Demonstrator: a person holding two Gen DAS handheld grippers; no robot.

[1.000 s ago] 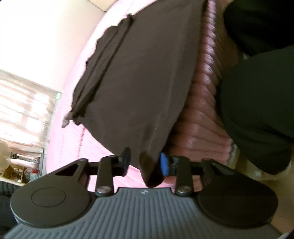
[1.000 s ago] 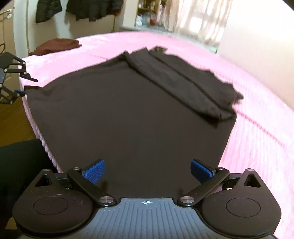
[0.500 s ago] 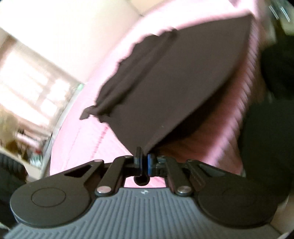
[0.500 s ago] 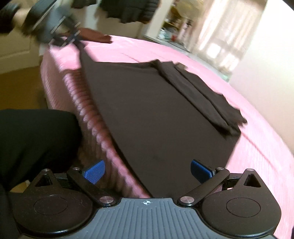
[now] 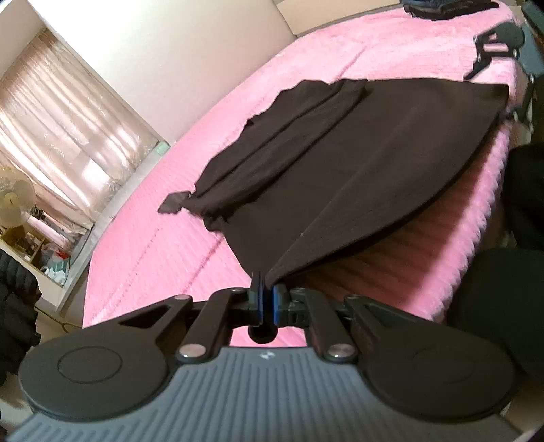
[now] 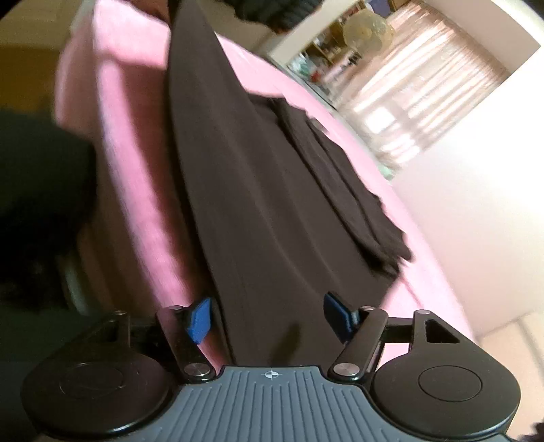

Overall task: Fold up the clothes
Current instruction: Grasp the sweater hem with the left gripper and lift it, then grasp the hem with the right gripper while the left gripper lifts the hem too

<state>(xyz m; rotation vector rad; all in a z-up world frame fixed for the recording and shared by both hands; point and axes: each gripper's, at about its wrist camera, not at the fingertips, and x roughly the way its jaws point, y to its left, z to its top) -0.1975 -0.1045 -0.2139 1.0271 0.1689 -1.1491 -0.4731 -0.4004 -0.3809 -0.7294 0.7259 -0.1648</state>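
A dark brown garment point(image 5: 357, 159) lies spread on a pink bed point(image 5: 163, 244), its sleeves folded in over the back. My left gripper point(image 5: 267, 299) is shut on one bottom corner and lifts that hem off the bed edge. My right gripper point(image 6: 268, 318) is open, its blue pads on either side of the opposite hem corner of the garment point(image 6: 258, 190). The right gripper also shows at the far corner in the left wrist view point(image 5: 499, 51).
The pink bed point(image 6: 129, 142) drops off at its near edge beside the person's dark trousers point(image 5: 503, 278). A curtained window point(image 5: 61, 132), a fan point(image 5: 15, 204) and cluttered shelves stand beyond the bed. Dark clothes point(image 5: 442, 6) lie at its far end.
My left gripper closed on the hem corner and raised it. My right gripper swung down to the other hem corner, its jaws narrowing but still open.
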